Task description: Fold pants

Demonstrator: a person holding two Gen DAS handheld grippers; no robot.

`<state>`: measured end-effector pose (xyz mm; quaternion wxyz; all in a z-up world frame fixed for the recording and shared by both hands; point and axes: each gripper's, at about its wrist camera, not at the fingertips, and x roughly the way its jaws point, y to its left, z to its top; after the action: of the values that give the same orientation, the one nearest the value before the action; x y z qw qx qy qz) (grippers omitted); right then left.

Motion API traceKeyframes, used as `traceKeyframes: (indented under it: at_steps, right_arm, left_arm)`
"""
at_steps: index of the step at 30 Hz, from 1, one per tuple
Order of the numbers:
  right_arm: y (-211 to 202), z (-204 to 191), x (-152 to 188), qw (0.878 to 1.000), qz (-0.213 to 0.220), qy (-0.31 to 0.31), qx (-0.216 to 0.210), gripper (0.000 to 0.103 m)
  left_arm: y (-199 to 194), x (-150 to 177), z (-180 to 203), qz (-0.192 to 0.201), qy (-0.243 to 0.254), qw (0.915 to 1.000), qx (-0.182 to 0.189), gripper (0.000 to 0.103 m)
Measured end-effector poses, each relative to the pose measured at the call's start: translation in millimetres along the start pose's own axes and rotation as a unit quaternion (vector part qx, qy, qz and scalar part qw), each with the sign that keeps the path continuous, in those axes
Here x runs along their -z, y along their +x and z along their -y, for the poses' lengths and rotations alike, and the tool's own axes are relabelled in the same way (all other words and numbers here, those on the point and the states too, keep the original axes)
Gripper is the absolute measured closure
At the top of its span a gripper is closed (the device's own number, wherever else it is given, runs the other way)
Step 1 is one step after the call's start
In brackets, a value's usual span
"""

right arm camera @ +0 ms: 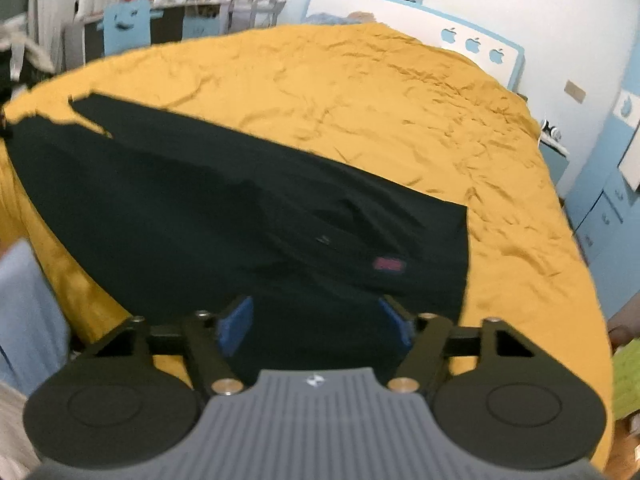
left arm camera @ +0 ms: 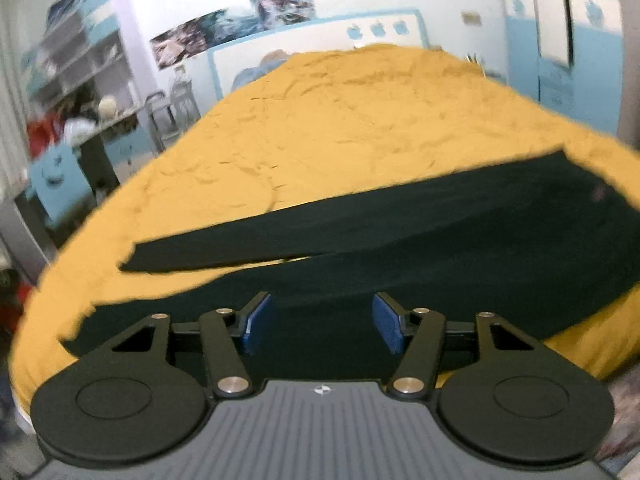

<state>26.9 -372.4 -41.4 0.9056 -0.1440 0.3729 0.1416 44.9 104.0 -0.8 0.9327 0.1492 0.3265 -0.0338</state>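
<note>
Here: black pants (left arm camera: 400, 232) flat along near bedspread (left arm camera: 320, 120) edge; left gripper (left arm camera: 323, 326), right gripper (right arm camera: 316, 322) jaws wide, holding nothing.

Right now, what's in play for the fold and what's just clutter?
In play:
- pants, spread flat on the bed
- left gripper, open over a leg
- right gripper, open near the waist
- bed, the work surface

Clutter:
- shelves
- posters
- blue chair
</note>
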Motion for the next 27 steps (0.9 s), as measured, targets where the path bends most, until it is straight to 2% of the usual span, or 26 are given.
traceKeyframes:
  at_steps: [4,9,13,16,18,19,21,23,24,25,27]
  right_arm:
    - [11,25,11,1.000,-0.022,-0.016,0.001,0.059]
    - [21,43,22,0.999,-0.049,-0.021,-0.012,0.066]
    - [28,41,25,0.996,-0.070,-0.056,-0.016,0.066]
    - [33,38,26,0.994,-0.087,-0.071,-0.011,0.066]
    - [34,36,26,0.992,-0.096,-0.077,-0.011,0.066]
    - [34,35,27,0.992,-0.098,-0.080,-0.011,0.066]
    - [34,32,29,0.991,-0.103,-0.089,-0.015,0.066]
    - [32,27,30,0.989,-0.107,-0.104,-0.023,0.066]
    - [32,23,32,0.986,-0.111,-0.118,-0.029,0.066]
    - [31,20,33,0.984,-0.115,-0.133,-0.033,0.066]
    - [30,13,36,0.978,-0.121,-0.165,-0.040,0.066]
  left_arm:
    - [18,16,-35,-0.022,0.053,0.9980,-0.029,0.035]
    - [56,43,-66,-0.087,0.119,0.9871,-0.064,0.035]
    - [79,61,-74,-0.122,0.193,0.9680,-0.105,0.035]
    - [102,74,-72,-0.143,0.258,0.9459,-0.135,0.038]
    - [117,81,-74,-0.151,0.281,0.9349,-0.157,0.042]
    - [121,84,-76,-0.149,0.281,0.9333,-0.166,0.044]
    - [126,84,-80,-0.142,0.262,0.9397,-0.168,0.048]
    - [124,82,-80,-0.133,0.253,0.9442,-0.165,0.059]
    - [125,80,-80,-0.133,0.245,0.9466,-0.162,0.077]
    - [123,79,-80,-0.138,0.231,0.9506,-0.155,0.087]
    - [122,75,-80,-0.139,0.196,0.9585,-0.153,0.093]
